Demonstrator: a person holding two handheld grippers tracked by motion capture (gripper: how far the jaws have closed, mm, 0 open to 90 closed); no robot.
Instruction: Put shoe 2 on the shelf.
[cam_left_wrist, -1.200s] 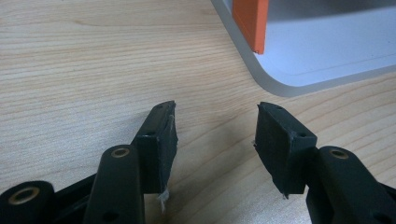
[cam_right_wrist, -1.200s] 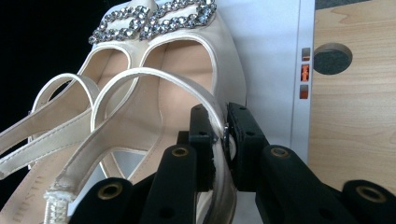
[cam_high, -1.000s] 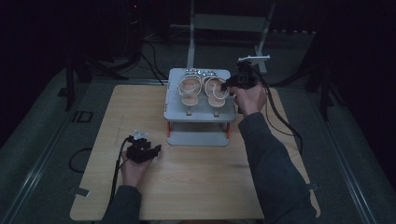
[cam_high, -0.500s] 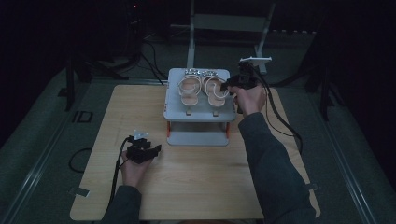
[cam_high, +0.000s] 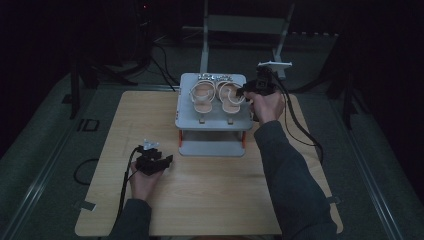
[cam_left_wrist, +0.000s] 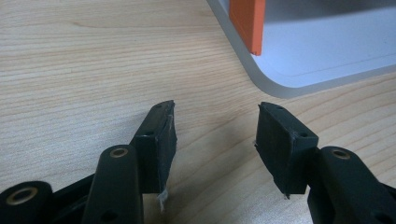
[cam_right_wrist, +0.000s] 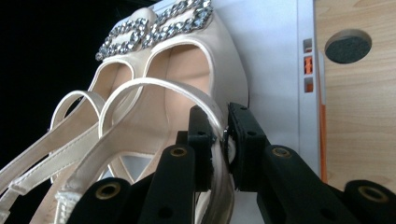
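Observation:
Two cream sandals with rhinestone buckles lie side by side on top of a grey two-tier rack (cam_high: 212, 122) with orange posts. My right gripper (cam_high: 241, 93) reaches in from the rack's right side. In the right gripper view, the right gripper (cam_right_wrist: 223, 116) is shut on the ankle strap (cam_right_wrist: 154, 86) of the right sandal (cam_right_wrist: 187, 60), the strap pinched between its pads. The left sandal (cam_right_wrist: 112, 77) lies just beyond. My left gripper (cam_high: 167, 159) rests low over the wooden table, left of the rack's front. The left gripper (cam_left_wrist: 217, 109) is open with bare wood between its jaws.
The rack's grey base (cam_left_wrist: 327, 56) and an orange post (cam_left_wrist: 247, 23) lie just ahead of the left gripper. A dark round disc (cam_right_wrist: 348, 45) sits in the tabletop (cam_high: 125, 130) beside the rack. Cables trail from both grippers. A metal stand (cam_high: 240, 25) rises behind the table.

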